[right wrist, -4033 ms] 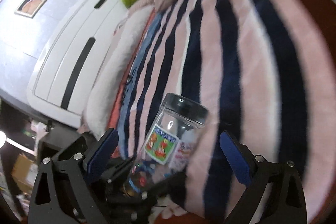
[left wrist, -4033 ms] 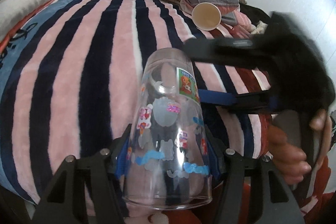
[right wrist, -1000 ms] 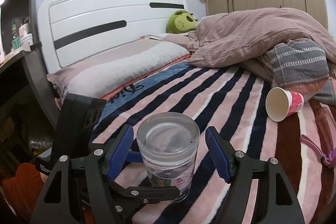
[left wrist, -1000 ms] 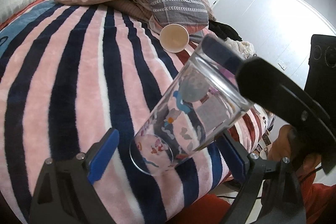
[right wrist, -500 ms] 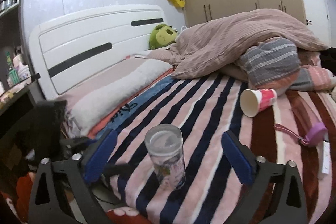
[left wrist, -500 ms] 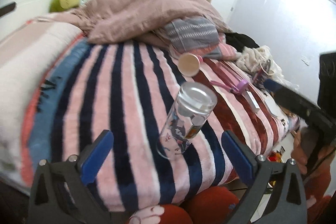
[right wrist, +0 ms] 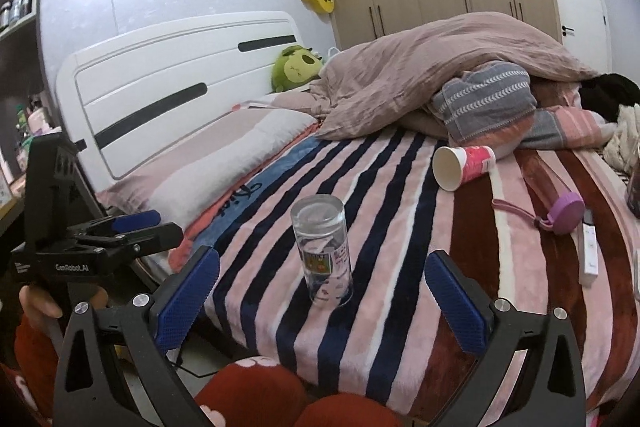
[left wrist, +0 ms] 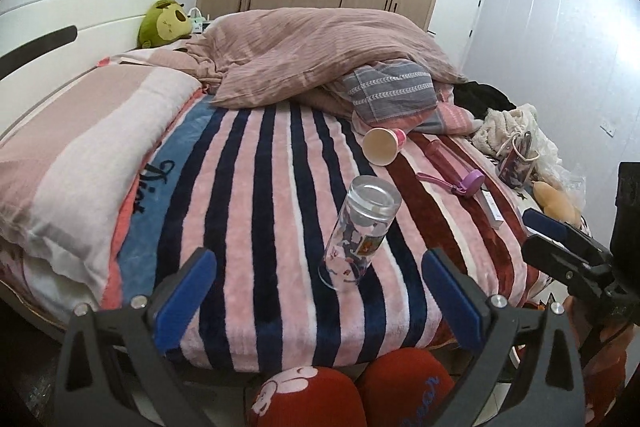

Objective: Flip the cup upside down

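Observation:
A clear glass cup (left wrist: 360,231) with cartoon stickers stands upside down, base up, on the striped blanket (left wrist: 248,187) near the bed's front edge. It also shows in the right wrist view (right wrist: 323,251). My left gripper (left wrist: 320,291) is open and empty, held back from the cup. My right gripper (right wrist: 322,301) is open and empty, also short of the cup. The left gripper shows at the left of the right wrist view (right wrist: 132,227); the right gripper shows at the right edge of the left wrist view (left wrist: 560,239).
A paper cup (right wrist: 460,167) lies on its side further back on the bed. A purple-capped bottle (right wrist: 556,203) and a white remote (right wrist: 588,247) lie to the right. A heaped quilt (left wrist: 320,47), pillow (left wrist: 80,147) and green plush (left wrist: 164,23) lie behind.
The cup was turned over, passed from the left gripper to the right and set base up on the blanket. Both grippers have let go and pulled back from it.

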### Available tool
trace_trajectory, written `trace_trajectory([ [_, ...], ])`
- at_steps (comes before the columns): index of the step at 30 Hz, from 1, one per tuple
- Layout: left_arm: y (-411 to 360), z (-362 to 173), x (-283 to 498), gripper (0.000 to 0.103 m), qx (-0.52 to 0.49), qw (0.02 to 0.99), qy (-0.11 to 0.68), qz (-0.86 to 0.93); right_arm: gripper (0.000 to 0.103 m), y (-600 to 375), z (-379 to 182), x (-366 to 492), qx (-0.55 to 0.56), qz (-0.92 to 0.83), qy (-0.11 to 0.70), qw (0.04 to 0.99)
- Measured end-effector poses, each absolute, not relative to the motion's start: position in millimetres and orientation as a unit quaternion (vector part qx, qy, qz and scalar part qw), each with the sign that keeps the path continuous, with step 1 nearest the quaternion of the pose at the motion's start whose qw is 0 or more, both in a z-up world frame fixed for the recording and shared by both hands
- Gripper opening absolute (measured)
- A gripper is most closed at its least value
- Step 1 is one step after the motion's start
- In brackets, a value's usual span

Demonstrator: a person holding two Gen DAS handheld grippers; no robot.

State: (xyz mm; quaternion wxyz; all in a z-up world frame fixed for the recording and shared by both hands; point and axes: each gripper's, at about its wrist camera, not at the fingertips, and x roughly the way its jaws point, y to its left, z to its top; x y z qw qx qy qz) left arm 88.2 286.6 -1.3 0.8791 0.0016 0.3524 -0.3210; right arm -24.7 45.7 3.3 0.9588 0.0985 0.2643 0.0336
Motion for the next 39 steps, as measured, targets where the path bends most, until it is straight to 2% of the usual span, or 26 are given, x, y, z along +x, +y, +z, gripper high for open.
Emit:
trace_trajectory([
  [39,283.5,7.4,79.0,0.102,0.01,0.883,0.345,-0.318,0.103,52.6,8.0,-35.3,0.091,0.043,0.261,0.96],
])
